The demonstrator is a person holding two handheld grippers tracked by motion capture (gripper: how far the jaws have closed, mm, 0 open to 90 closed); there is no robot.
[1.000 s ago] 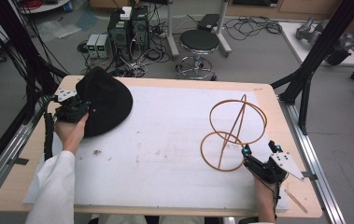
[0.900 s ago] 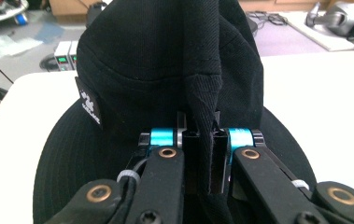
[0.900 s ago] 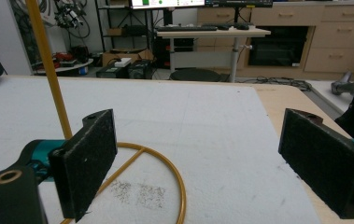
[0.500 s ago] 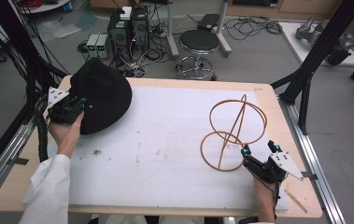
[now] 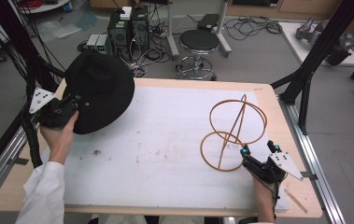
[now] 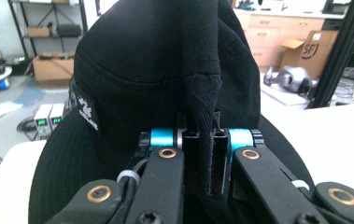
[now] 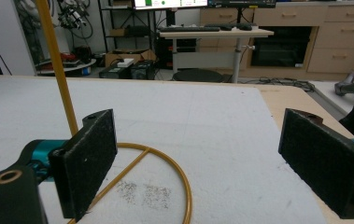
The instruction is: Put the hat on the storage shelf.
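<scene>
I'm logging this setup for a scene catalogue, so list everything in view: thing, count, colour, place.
hat: one, black, lifted at the table's far left corner, a fold of it clamped in the left gripper
wire stand: one, yellow-orange rings, on the white mat at the right
white mat: one, covers most of the table
table: one, light wood edge
stool: one, black seat, on the floor beyond the table
computer boxes: two, dark, on the floor behind
left gripper: one, black, jaws shut on the hat
right gripper: one, black, jaws open, near the stand's base ring
sleeve: one, white, bottom left
</scene>
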